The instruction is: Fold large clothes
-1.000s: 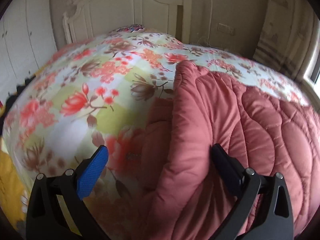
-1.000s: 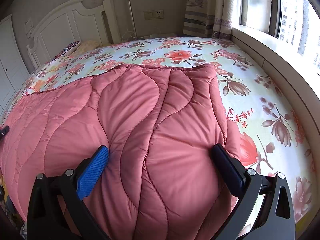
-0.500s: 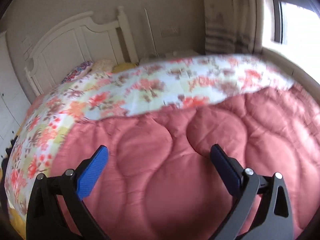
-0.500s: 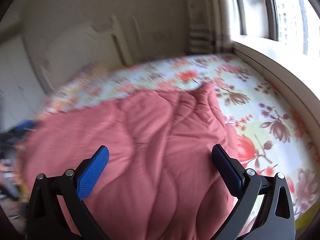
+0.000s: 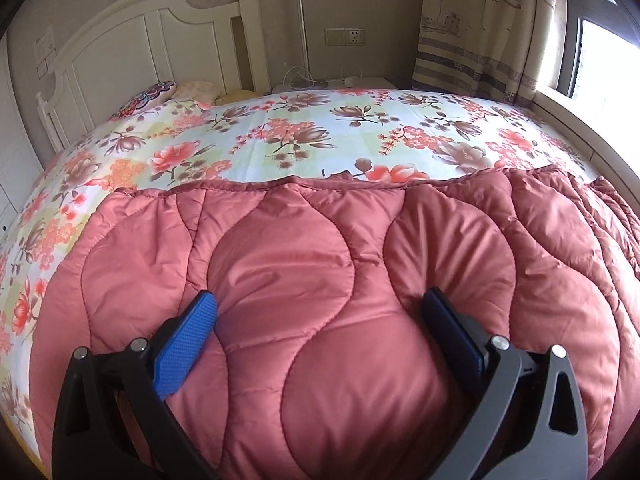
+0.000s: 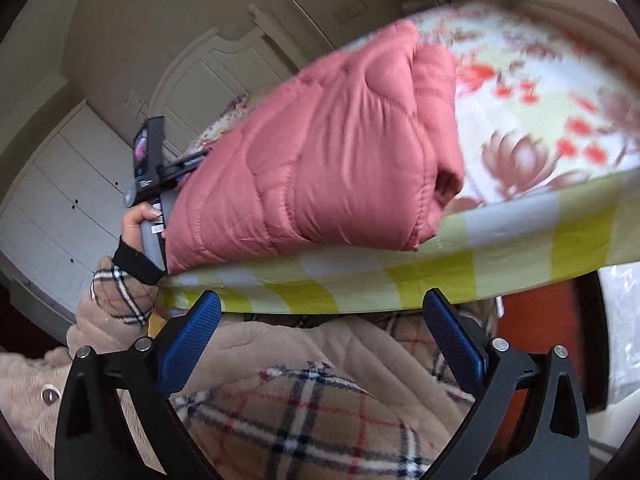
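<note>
Pink quilted coat [image 5: 340,300]: folded, lying on floral bedsheet [image 5: 280,136] at the bed's near edge. Left gripper [image 5: 320,320]: jaws spread, pressed into coat. Right gripper [image 6: 320,320]: jaws spread, empty, off the bed.

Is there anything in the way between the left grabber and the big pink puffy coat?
Nothing visible is. The left gripper is open, with its fingers right against the pink quilted coat, which lies folded on the floral bedsheet. The right gripper is open too, off the bed's edge, over the person's plaid sleeve.
</note>
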Motion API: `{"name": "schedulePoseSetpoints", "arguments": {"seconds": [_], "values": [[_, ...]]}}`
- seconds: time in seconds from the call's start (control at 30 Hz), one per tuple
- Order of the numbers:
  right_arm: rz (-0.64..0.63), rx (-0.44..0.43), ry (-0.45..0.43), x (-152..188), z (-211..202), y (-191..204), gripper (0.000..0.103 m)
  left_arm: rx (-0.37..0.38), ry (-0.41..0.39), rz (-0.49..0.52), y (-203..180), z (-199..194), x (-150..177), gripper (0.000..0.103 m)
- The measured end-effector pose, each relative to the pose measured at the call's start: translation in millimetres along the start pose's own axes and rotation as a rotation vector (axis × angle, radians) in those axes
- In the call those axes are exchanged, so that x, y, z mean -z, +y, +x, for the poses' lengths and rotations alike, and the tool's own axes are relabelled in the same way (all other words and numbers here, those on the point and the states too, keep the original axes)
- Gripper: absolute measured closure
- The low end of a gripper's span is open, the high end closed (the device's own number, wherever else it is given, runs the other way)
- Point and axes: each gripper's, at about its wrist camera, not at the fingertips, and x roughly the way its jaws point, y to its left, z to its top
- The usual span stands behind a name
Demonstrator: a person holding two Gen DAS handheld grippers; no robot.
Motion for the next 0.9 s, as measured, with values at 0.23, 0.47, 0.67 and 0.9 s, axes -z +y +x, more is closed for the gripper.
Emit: {"name": "schedulePoseSetpoints", "arguments": {"seconds": [0.23, 0.47, 0.67, 0.9], "values": [[-0.031, -0.018, -0.067, -19.6, 9.6, 14.3, 0.015, 0.002, -0.001, -0.006, 2.9, 1.0, 0.3, 0.002], [-0.053, -0.005, -0.138, -42.8, 12.2, 28.6, 0.011, 0.01, 0.0, -0.022, 5.7, 0.9, -0.2, 0.002], [0.075, 0.006, -0.136, -77.3, 47.1, 18.6, 0.008, 0.005, -0.005, -0.038, 7.8, 1.1, -0.1, 0.002], [0.164, -0.033, -0.31, -112.8, 50.7, 12.3, 0.048, -0.091, -0.022, -0.057, 1.9, -1.0, -2.5, 0.002]]}}
